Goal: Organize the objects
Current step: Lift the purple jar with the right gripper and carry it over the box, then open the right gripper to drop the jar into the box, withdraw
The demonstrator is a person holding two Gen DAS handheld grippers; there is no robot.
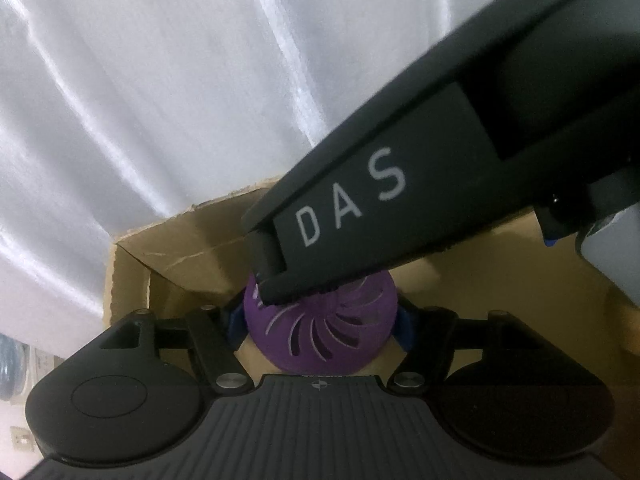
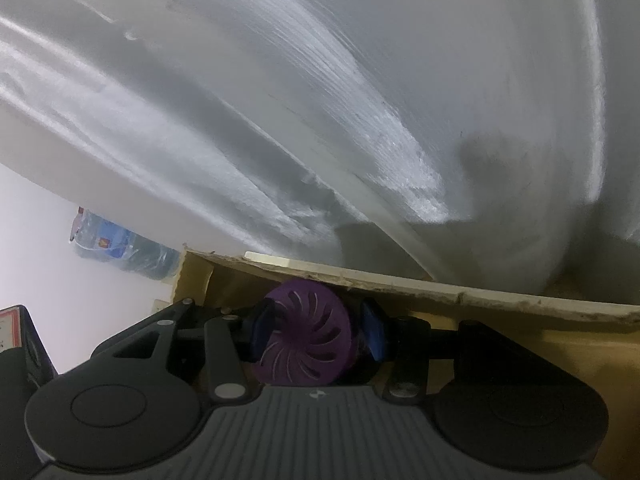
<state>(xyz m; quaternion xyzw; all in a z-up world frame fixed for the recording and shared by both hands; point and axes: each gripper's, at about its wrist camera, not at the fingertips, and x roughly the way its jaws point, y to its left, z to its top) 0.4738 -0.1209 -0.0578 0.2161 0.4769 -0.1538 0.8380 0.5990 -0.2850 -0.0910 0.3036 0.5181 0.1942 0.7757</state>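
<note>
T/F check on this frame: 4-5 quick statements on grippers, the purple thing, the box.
1. The left gripper is shut on a purple vented cap. True.
2. The right gripper is open with nothing between its fingers. False: a purple vented cap sits between its blue pads.
3. The purple caps are held over an open cardboard box. True.
4. The black arm lettered DAS stays well apart from the left cap. False: its tip overlaps the cap's top edge.
5. The caps have a solid, unbroken face. False: curved slots spiral across each face.
</note>
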